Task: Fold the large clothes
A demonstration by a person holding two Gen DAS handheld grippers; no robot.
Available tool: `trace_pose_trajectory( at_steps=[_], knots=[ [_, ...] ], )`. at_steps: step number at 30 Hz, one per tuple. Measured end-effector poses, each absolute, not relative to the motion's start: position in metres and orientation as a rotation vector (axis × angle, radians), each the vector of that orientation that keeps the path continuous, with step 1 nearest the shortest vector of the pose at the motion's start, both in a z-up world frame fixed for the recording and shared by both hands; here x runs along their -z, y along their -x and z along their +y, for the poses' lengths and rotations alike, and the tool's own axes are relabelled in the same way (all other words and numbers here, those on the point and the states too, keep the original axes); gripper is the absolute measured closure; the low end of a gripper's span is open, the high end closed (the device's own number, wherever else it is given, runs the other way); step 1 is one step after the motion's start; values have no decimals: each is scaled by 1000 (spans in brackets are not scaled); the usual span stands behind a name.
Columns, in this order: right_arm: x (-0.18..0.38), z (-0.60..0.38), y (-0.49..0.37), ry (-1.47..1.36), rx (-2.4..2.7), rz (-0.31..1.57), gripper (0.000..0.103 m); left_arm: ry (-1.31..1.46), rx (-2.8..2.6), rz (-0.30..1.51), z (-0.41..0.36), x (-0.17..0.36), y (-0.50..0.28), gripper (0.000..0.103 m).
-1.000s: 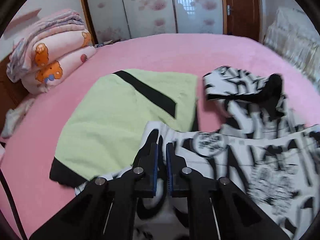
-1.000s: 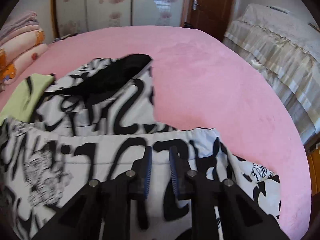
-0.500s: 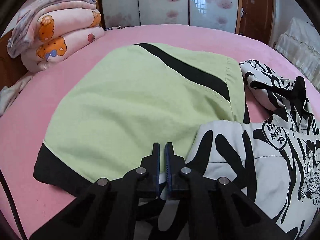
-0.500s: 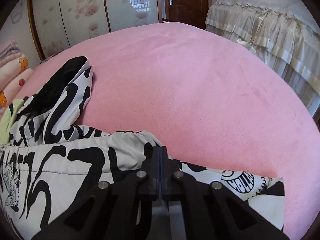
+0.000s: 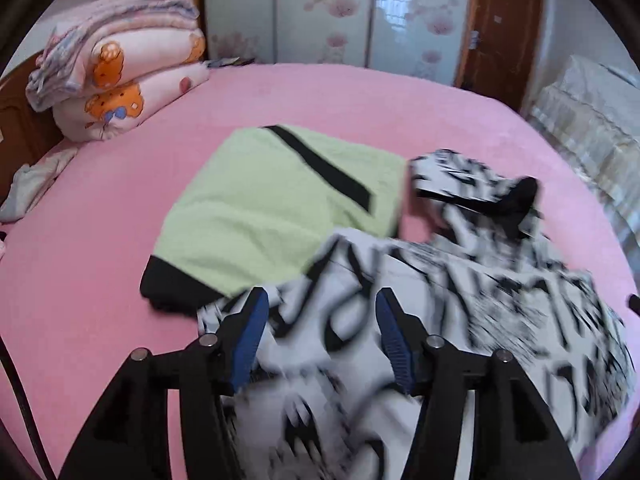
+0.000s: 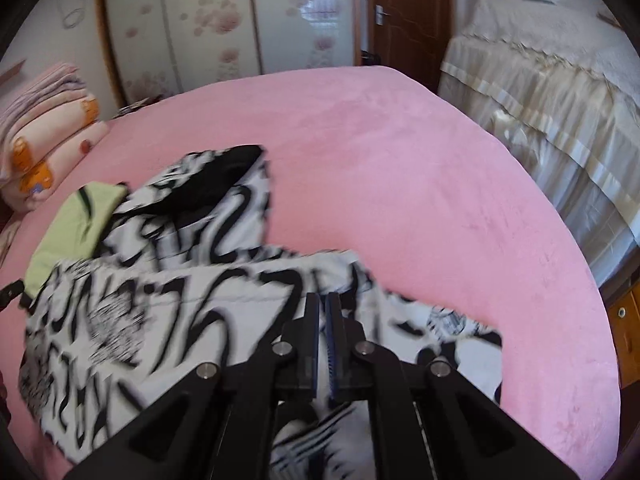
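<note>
**Soft printed garment, half folded, left claw free**

The black-and-white garment (image 5: 460, 312) lies on the pink bed (image 5: 100, 240), spread from the middle of the left wrist view toward 4 o'clock, one edge overlapping the folded green garment (image 5: 260, 216) at 10 o'clock of it. A black-lined hood or collar (image 6: 216, 176) sticks out at the far end, toward 12 o'clock.

The left gripper (image 5: 320, 328) hangs over the near edge with its jaws wide apart, holding nothing. The right gripper (image 6: 322, 328) has its jaws nearly together, only a thin slit between them; whether cloth is pinched in that slit I cannot tell, as the tips sit right against the print.

The cloth looks thin, light and limp. It should drape and crease wherever it is lifted, and will likely sag in the middle if taken at one point only. It is not fragile, and the ribbed blue pads (image 5: 248, 340) should grip it without slip. The best hold is probably on a hem or corner, each claw taking one end of the same edge so it carries over flat.
</note>
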State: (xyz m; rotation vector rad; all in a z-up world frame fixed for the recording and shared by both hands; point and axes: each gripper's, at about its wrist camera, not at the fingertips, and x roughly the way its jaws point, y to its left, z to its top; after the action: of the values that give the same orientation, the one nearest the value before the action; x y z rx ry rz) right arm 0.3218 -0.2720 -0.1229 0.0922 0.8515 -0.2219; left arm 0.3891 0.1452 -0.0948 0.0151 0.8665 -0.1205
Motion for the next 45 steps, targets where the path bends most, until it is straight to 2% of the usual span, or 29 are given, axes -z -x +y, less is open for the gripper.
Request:
trace_pose_trajectory(
  at_steps=[4,8,13,15,16,23,36,43,45],
  knots=[
    [131,-214,-282,-108,98,861,100,11,155,884,137,92,-333,48],
    [162,-175,-250,-61,51,904,100,18,157,932,135,120,-291,48],
    [203,-193,-230,-9,141,975,100,-138,51,941,156,174,-273,48],
    [203,-216,-224,-1,186,966,100,-159,34,939,173,186,-276,54],
    [202,-228,-221,16,233,962,100,-151,47,917,181,185,-275,58],
    [189,-323,-181,-65,366,918,103,-124,16,928,201,181,-283,58],
    [215,-337,-184,-120,379,944,103,-142,27,941,204,193,-292,59],
    [207,-334,-187,-100,383,972,103,-91,29,960,209,186,-293,59],
    [201,-332,-187,-104,377,978,100,-61,36,968,211,181,-291,58]
  ],
)
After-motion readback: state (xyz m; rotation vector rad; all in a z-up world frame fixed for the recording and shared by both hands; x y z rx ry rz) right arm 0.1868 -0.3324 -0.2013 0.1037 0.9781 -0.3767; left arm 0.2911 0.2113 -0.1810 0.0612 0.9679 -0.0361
